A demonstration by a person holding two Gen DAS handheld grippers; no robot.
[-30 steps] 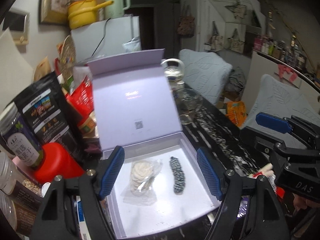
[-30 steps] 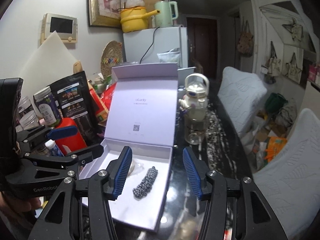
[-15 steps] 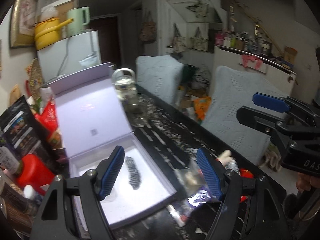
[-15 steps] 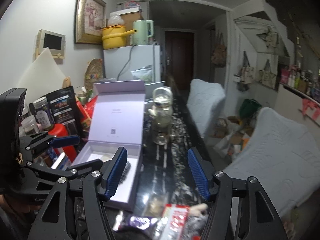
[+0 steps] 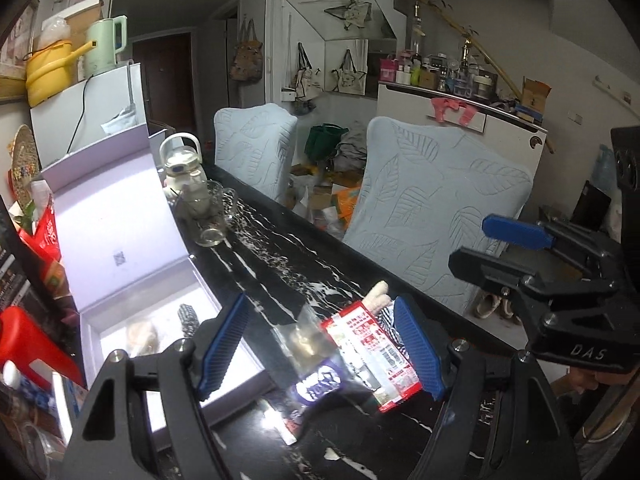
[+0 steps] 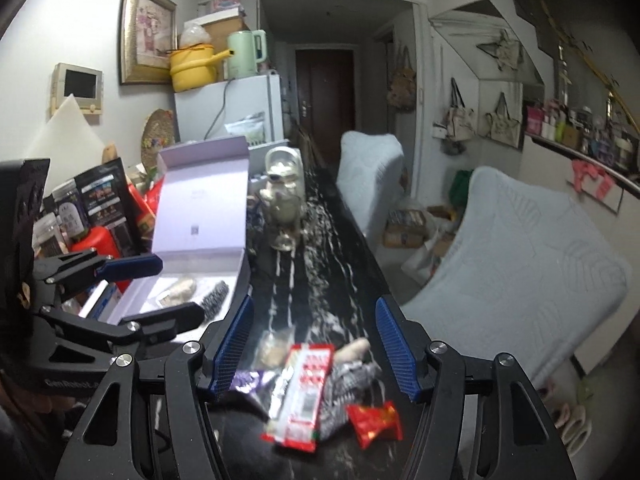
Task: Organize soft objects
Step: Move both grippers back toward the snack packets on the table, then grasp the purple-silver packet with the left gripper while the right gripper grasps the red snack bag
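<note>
Both the left gripper [image 5: 320, 350] and right gripper [image 6: 314, 348] hang spread wide above a pile of snack packets [image 6: 304, 392] on the black bench [image 6: 320, 248].

Beside the pale lilac box [image 5: 120, 240], the table [image 5: 280, 248] was black with white streaks. On it lay a red-and-white packet [image 6: 306, 392], a purple wrapper [image 6: 250, 384], a black-and-white striped cloth [image 6: 348, 380] and a red sachet [image 6: 376, 424].

Ahead of me: black marbled table [image 5: 280, 256], two pale blue chairs [image 5: 436, 216], white fridge [image 6: 228, 108], dark door [image 6: 324, 100].
</note>
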